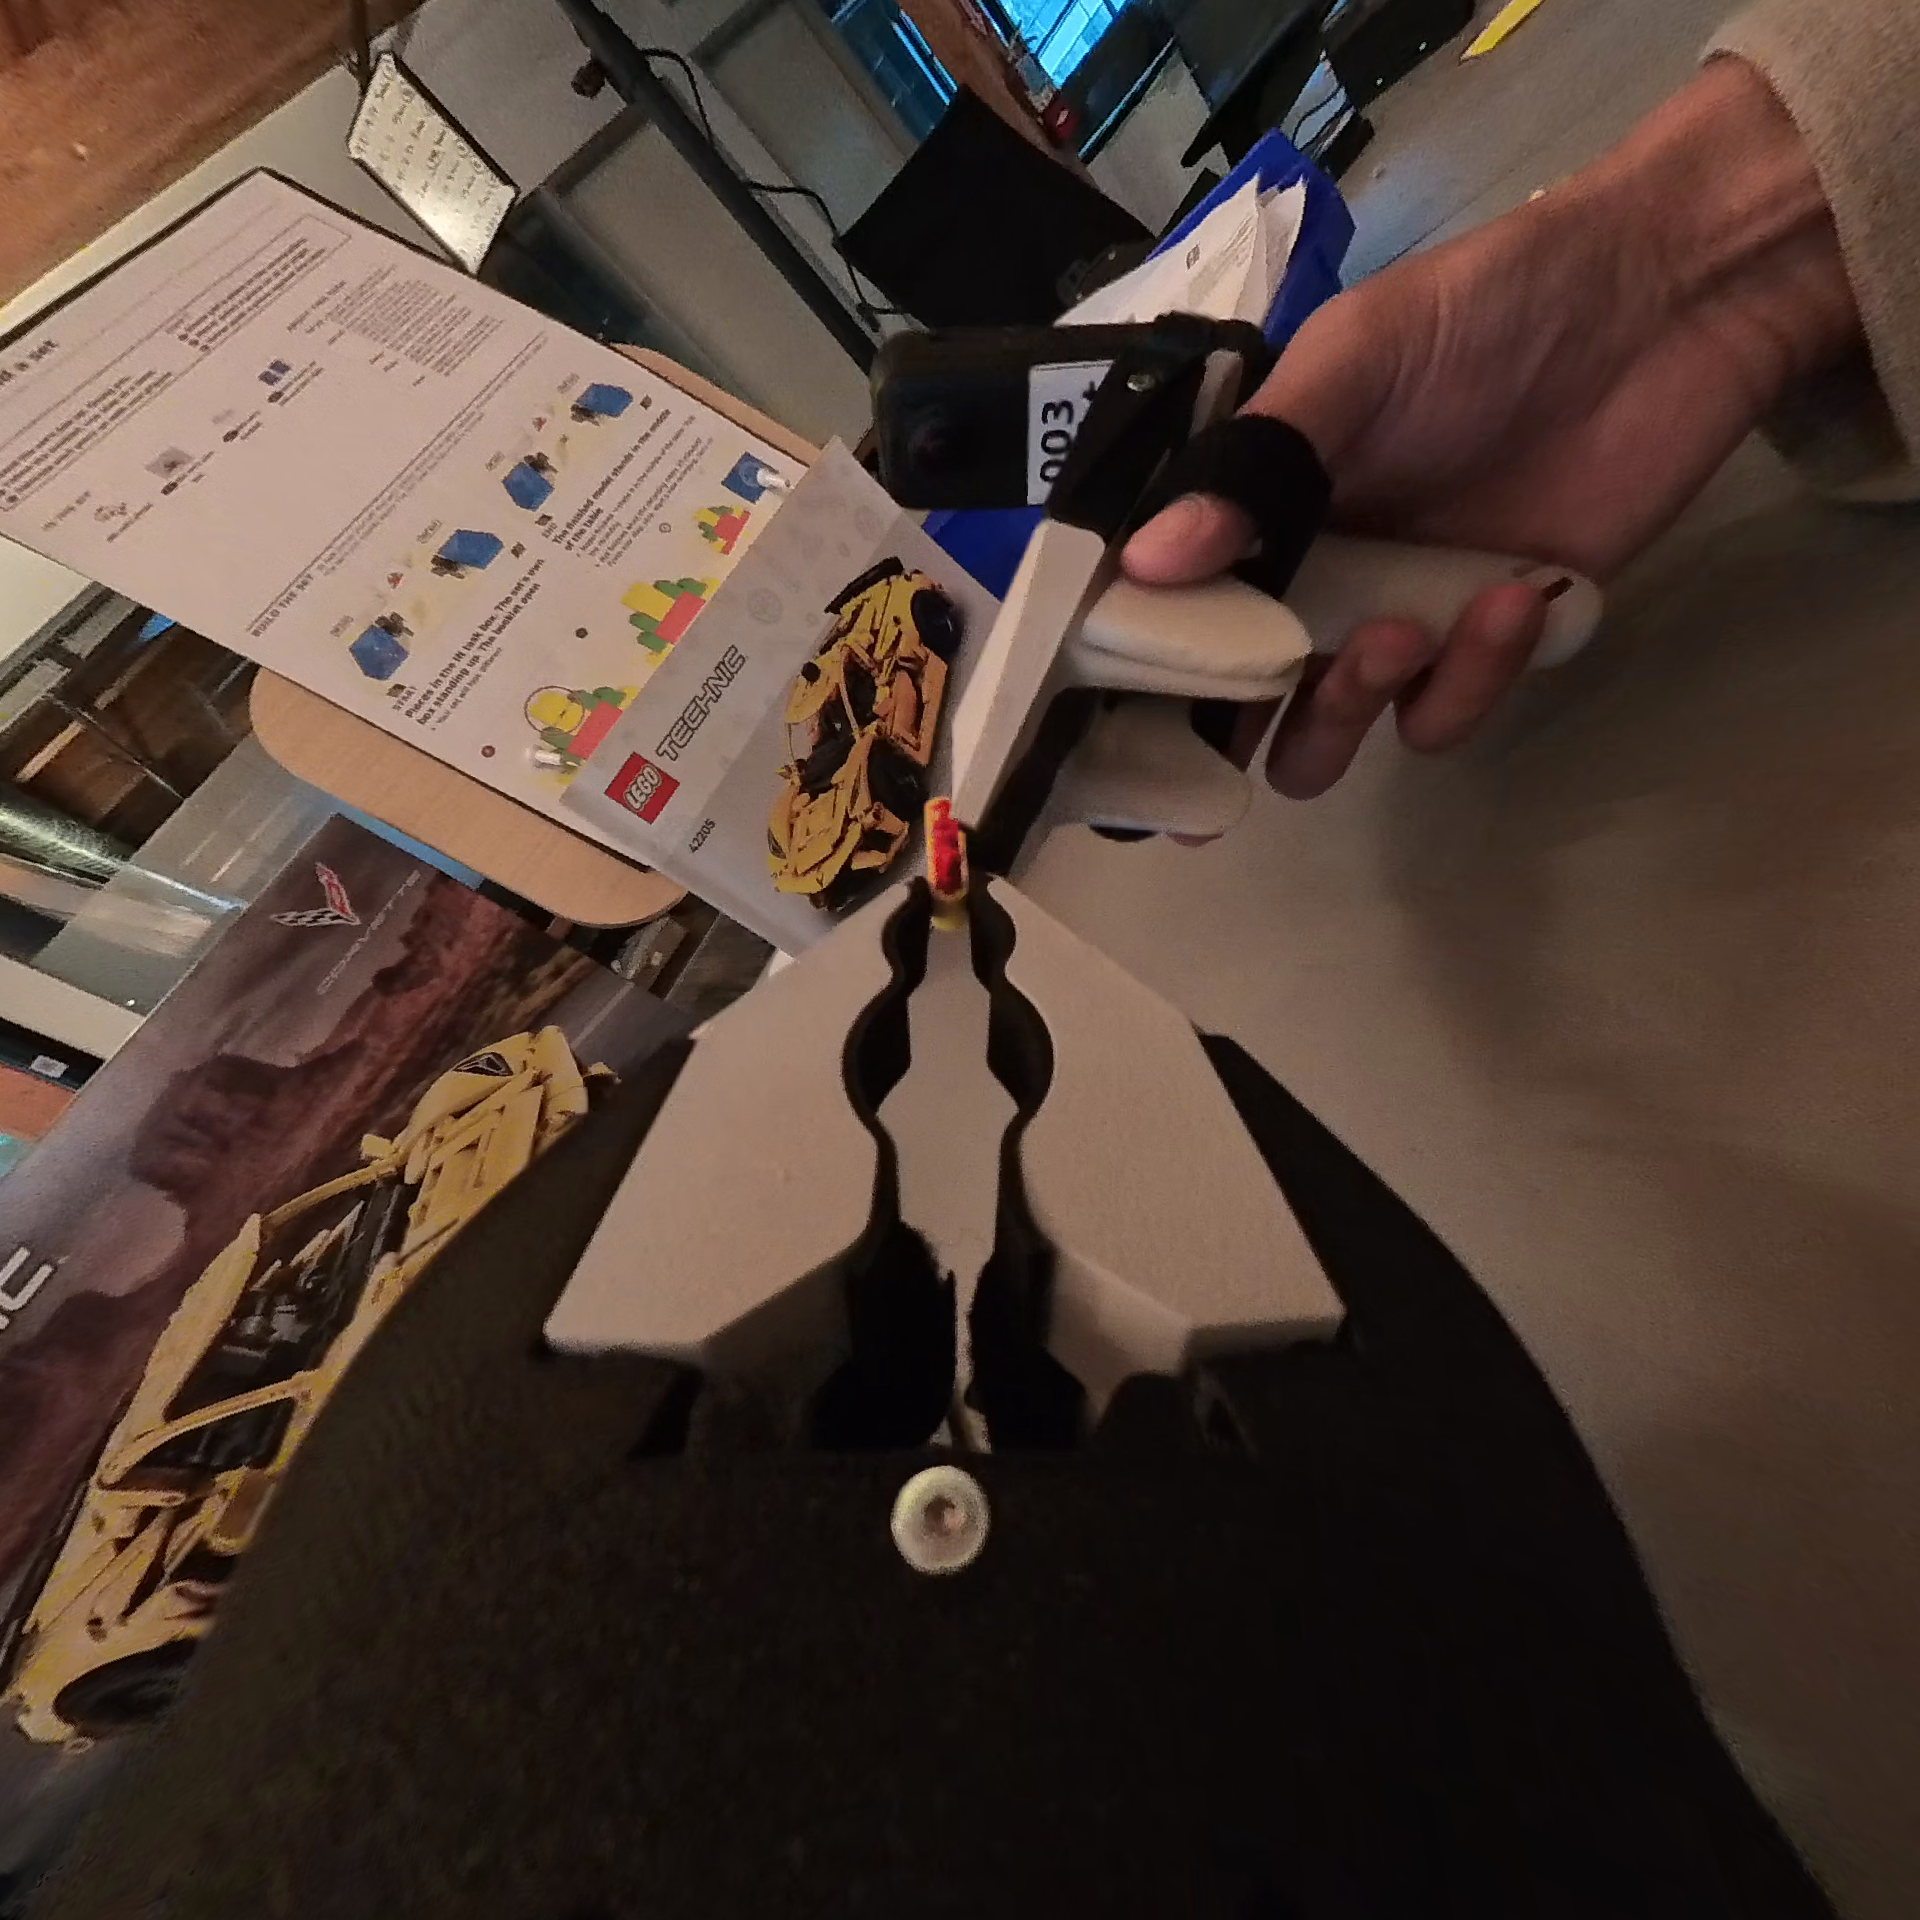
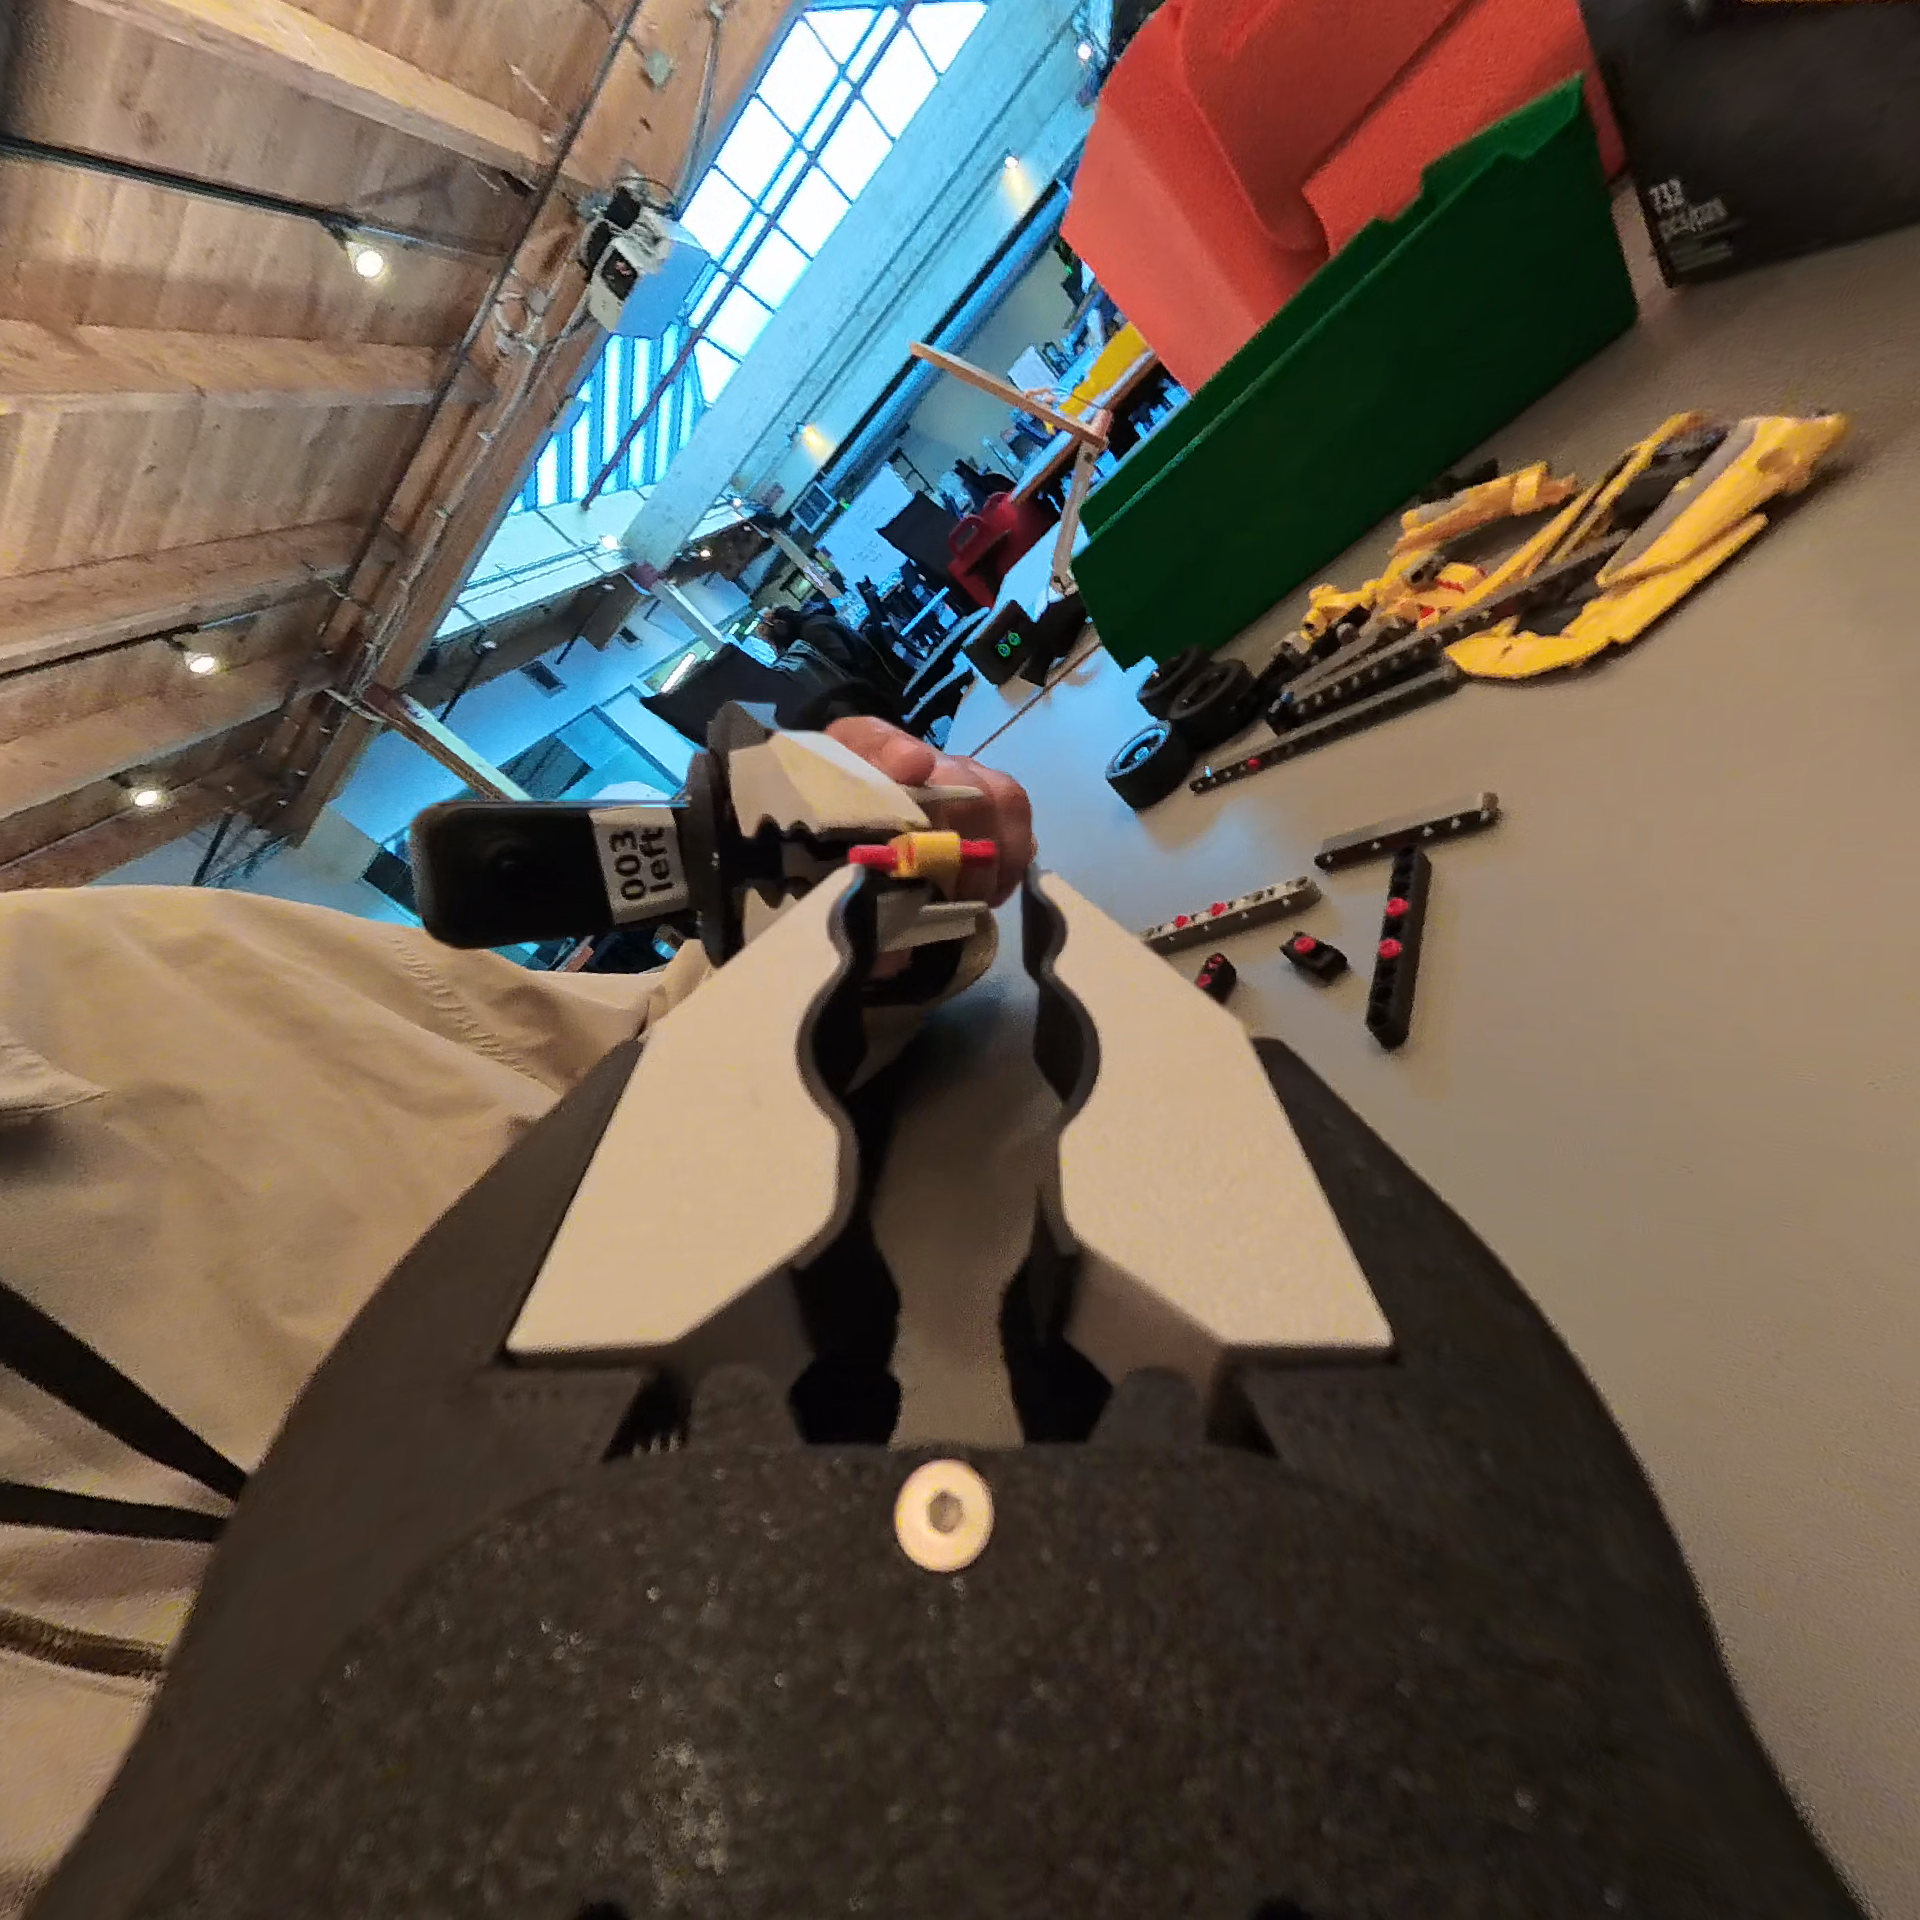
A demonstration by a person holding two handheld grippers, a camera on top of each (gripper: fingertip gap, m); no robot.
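I see a small yellow connector with red pins pinched at the tips of my left hand-held gripper. My right hand-held gripper hangs released just before it, its jaws apart. Beyond, black beams lie on the tabletop.

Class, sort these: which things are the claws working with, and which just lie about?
In hand:
left claw, shut on yellow connector with red pins
right claw, open, close to it

Lying about:
black beams
wheels
yellow body panels
green bin
booklet
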